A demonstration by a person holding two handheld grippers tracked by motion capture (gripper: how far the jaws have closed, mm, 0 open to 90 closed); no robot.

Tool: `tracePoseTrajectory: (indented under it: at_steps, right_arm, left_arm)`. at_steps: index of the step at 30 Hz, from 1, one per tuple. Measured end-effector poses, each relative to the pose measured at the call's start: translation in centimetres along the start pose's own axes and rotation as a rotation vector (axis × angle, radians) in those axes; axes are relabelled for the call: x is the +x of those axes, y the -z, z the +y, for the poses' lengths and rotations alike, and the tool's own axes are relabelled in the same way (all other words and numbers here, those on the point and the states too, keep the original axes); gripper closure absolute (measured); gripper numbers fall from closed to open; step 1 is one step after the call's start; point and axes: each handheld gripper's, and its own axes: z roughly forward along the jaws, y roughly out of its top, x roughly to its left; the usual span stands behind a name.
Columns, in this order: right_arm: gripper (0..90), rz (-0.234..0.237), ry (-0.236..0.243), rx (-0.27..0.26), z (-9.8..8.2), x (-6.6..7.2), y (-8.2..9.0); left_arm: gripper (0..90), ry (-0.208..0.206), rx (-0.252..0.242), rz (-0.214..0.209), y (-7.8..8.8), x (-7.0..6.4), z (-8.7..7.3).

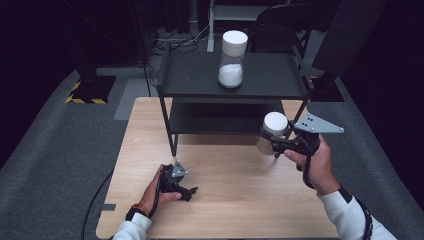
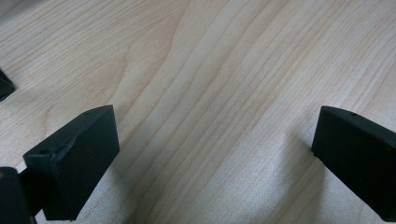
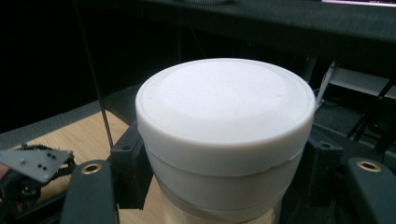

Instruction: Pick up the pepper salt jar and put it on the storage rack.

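Jar in grip: white-lidded jar sits closest to the lens in the right gripper view, its flat round lid plain white, with no label, brand or writing readable on it; below the lid a clear neck shows, and the lower body looks pale.
Table: light wooden table with visible grain; it bears no print or marking.
Shelf: black two-level shelf stands on the far half of the table.
Second jar: clear jar with a white lid and white powder in its bottom stands on the shelf's top level; no lettering can be made out.
Jar's place: in front of the shelf's right leg, held clear above the table.
Right gripper: jaws clamped on the jar's sides just under the lid.
Left gripper: rests on the table in front of the shelf's left leg, jaws spread wide, nothing between them.
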Motion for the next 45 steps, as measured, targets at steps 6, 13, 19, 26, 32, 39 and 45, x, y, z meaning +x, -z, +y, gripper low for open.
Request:
tracePoseTrajectory:
  at_steps: [6, 13, 19, 26, 32, 39, 45]
  right_arm:
    - [33.6, -0.01, -0.001, -0.015, 1.6, 0.2, -0.2]
    - [33.5, -0.022, 0.014, -0.029, 3.3, 0.4, -0.4]
    - [33.6, -0.032, 0.001, -0.036, 4.7, 0.4, -0.5]
    - [33.5, -0.054, -0.003, -0.049, 6.4, 0.4, -0.4]
    - [33.6, -0.058, -0.003, -0.073, 7.7, 0.3, -0.6]
    - [33.6, -0.062, -0.002, -0.107, 9.0, 0.3, -1.0]
    - [33.6, -0.058, -0.002, -0.119, 9.9, 0.3, -1.1]
  left_arm:
    - [0.8, 0.0, 0.0, 0.0, 0.0, 0.0, 0.0]
    - [0.8, 0.0, 0.0, 0.0, 0.0, 0.0, 0.0]
    - [0.8, 0.0, 0.0, -0.001, 0.0, 0.0, 0.0]
    - [0.8, 0.0, 0.0, 0.0, 0.0, 0.0, 0.0]
    - [0.8, 0.0, -0.001, 0.0, 0.0, 0.0, 0.0]
    - [0.8, 0.0, -0.001, -0.001, 0.0, 0.0, 0.0]
    - [0.8, 0.001, -0.001, 0.0, 0.0, 0.0, 0.0]
